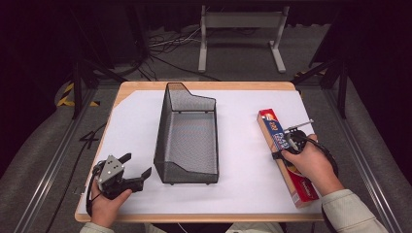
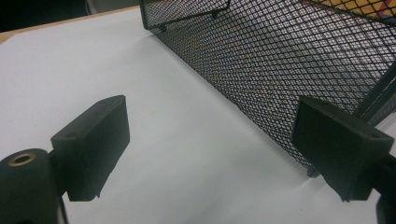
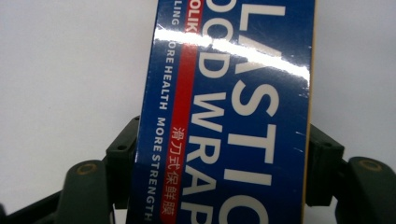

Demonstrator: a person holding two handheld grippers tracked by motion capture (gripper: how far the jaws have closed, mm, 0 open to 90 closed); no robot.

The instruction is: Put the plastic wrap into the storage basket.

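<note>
We judge the step in hand to be the grasp of the plastic wrap box point(image 1: 285, 156), which lies flat and lengthwise along the right side of the white surface point(image 1: 131, 126), well apart from the black mesh basket point(image 1: 187, 131) standing at the middle; the right gripper point(image 1: 286, 145) has its fingers point(image 3: 122, 161) set on either long side of the box near its midlength, and in the right gripper view the pads sit right at the box's edges, so we take them as closed on it, though we cannot tell how hard they press; to do this well we should keep the hold square across the narrow width, so that the long box does not swing about the fingers when lifted; we should also stay near the middle of its length, since a hold toward one end would let the far end droop; a glossy carton may slip, so the squeeze wants to be firm before any rise; the right hand point(image 1: 311, 165) lies over the box's near half, forearm coming in from the lower right, the gripper pointing down and away along the box; the left gripper point(image 1: 128, 172) rests low at the near left corner, its fingers point(image 2: 93, 144) spread wide with nothing between them, aimed toward the basket's near wall.
</note>
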